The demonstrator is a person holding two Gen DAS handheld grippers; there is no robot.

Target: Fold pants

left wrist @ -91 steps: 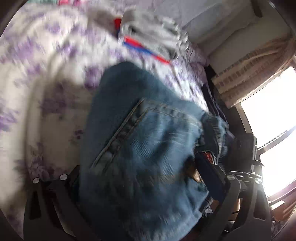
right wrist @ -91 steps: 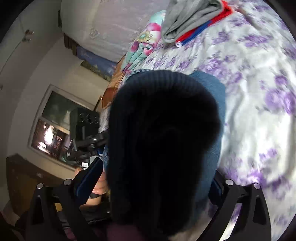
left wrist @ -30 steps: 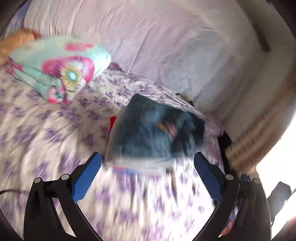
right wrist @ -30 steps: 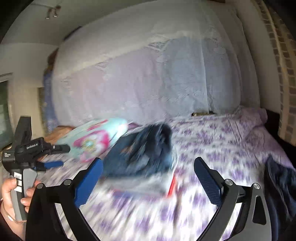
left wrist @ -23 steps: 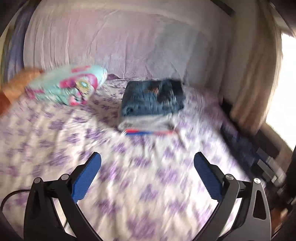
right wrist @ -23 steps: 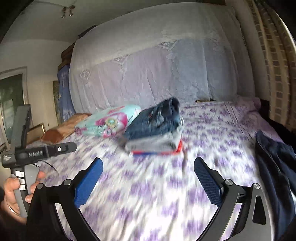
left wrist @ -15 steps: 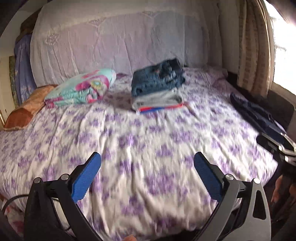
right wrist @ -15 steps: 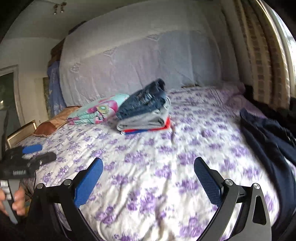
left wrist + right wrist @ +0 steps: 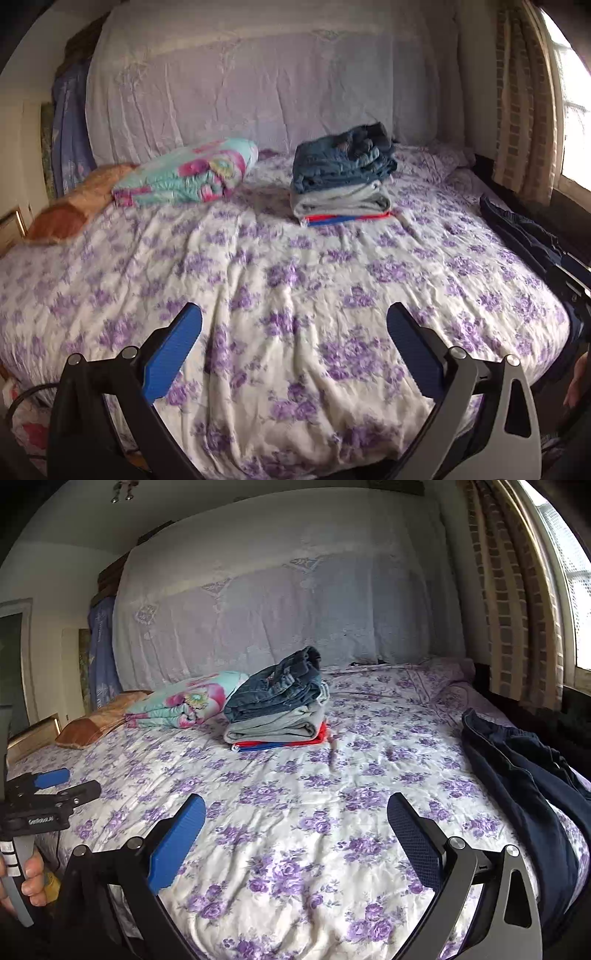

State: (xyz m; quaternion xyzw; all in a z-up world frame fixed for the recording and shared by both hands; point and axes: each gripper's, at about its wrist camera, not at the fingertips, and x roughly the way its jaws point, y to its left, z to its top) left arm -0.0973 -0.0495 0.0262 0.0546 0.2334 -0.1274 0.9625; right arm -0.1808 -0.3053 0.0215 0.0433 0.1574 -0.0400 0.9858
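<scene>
Folded blue jeans (image 9: 341, 160) (image 9: 277, 690) top a stack of folded clothes (image 9: 341, 201) (image 9: 275, 729) at the far middle of the bed. Unfolded dark navy pants (image 9: 517, 775) (image 9: 524, 229) lie rumpled along the bed's right edge. My left gripper (image 9: 293, 328) hangs open over the near part of the bed with nothing between its blue pads. My right gripper (image 9: 295, 812) is open too and holds nothing, a little left of the navy pants. The left gripper (image 9: 48, 786) also shows in the right wrist view at far left, held by a hand (image 9: 31, 880).
The bed (image 9: 295, 280) wears a white sheet with purple flowers. A folded floral blanket (image 9: 188, 173) and an orange pillow (image 9: 70, 206) lie at the far left. A draped headboard (image 9: 258, 92) rises behind. Curtains (image 9: 517, 590) and a window are on the right.
Both grippers let go of the folded jeans, which now rest on the stack, and pulled back toward the foot of the bed. The views have steadied.
</scene>
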